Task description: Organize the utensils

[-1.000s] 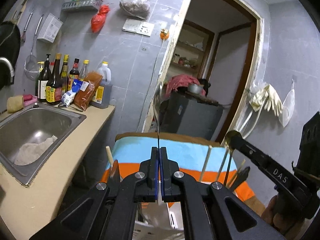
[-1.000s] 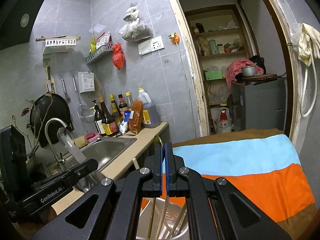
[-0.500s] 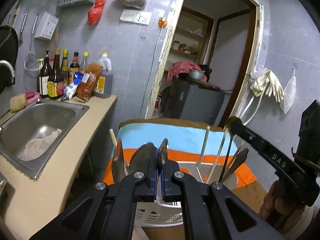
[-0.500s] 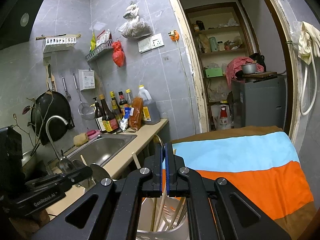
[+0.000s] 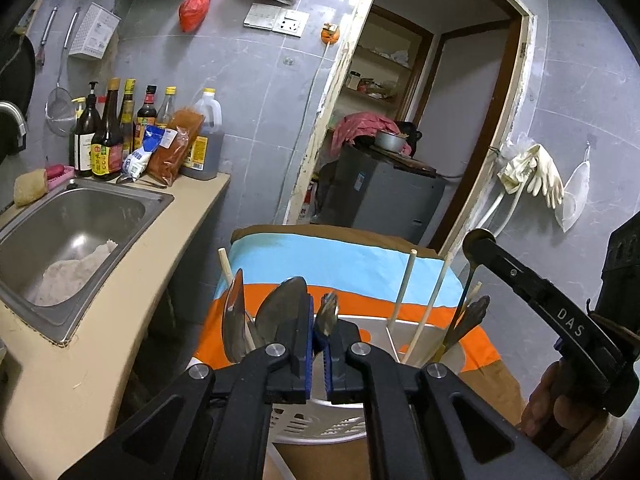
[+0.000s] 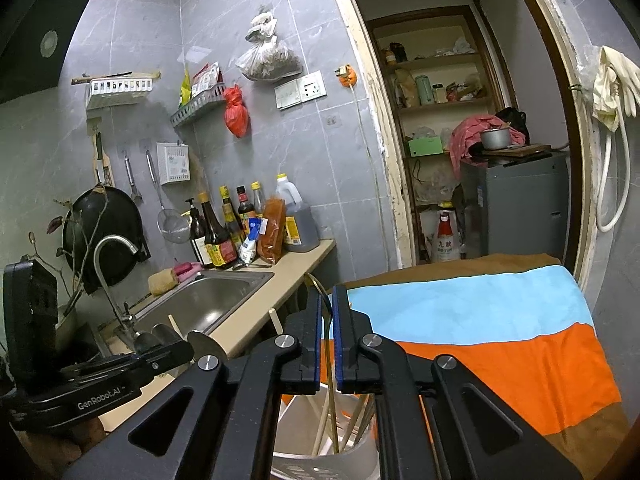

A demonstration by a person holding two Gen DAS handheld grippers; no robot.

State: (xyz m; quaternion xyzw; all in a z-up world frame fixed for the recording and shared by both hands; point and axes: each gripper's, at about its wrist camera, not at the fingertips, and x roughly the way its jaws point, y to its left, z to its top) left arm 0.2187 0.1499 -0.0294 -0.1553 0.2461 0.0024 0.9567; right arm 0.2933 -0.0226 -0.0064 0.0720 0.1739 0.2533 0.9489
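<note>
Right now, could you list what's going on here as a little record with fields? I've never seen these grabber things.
Setting: kitchen, sink in the counter on the left, bottles behind it
Surface: striped cloth
Holder: white holder standing on the cloth
In holder: spoons, chopsticks
Left gripper: fingers slightly parted, fork between them, over the holder
Right gripper: fingers slightly parted around a thin gold utensil that reaches into the holder
Grip: can't tell whether either utensil is pinched or released
</note>
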